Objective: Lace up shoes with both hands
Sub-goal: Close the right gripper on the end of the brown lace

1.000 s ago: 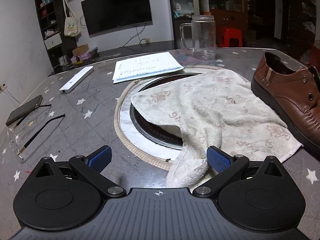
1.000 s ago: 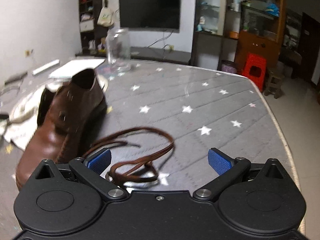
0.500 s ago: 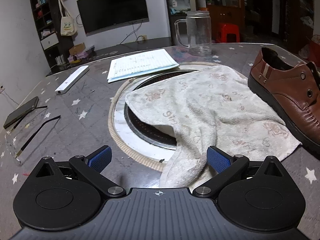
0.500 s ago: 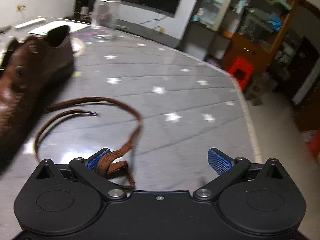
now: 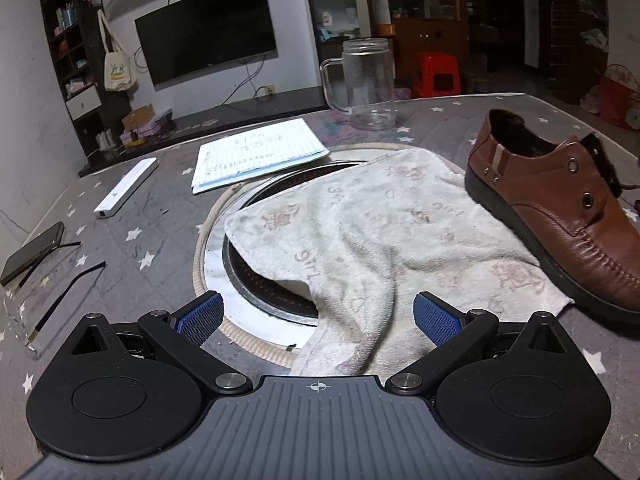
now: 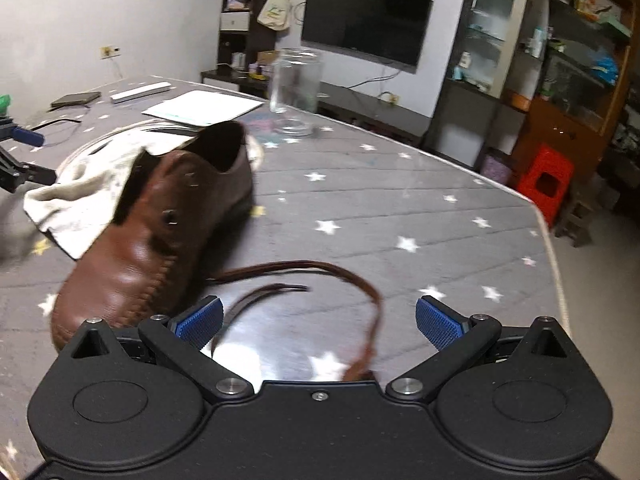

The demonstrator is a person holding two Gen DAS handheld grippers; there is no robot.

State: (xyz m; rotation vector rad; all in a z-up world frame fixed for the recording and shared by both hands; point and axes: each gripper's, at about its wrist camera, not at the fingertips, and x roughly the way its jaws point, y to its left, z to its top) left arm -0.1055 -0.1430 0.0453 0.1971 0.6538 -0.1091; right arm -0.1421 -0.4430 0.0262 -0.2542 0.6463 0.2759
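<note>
The left hand-held gripper [image 5: 318, 316] hangs low over the grey, star-patterned surface [image 5: 160, 216] with its blue-padded fingers [image 5: 200, 317] spread wide and nothing between them. Just ahead of it a crumpled off-white towel [image 5: 380, 232] lies partly over a round metal-rimmed opening [image 5: 256, 288] set into the surface, one corner of the cloth trailing toward the gripper.

The brown leather shoe [image 5: 560, 208] stands upright on the right-hand edge of that towel, heel toward the far side and toe toward the near side. Its metal eyelets [image 5: 588, 200] look empty on the side that shows. In the right wrist view, the same shoe [image 6: 160, 232] sits to the left of the right hand-held gripper [image 6: 318, 318], slightly blurred.

The right hand-held gripper is also spread wide, its blue pads [image 6: 438, 322] well apart and gripping nothing. A loose brown shoelace [image 6: 320, 276] lies in a loop on the surface just in front of it and between its fingers; one end points toward the shoe's toe, and another part of the lace runs under the gripper body, where I cannot follow it.

Farther back on the surface stand a clear glass mug with a handle [image 5: 366, 80], a stack of lined white paper [image 5: 256, 152], a slim white bar-shaped object [image 5: 126, 188] and a dark phone [image 5: 32, 252] near the left edge.
</note>
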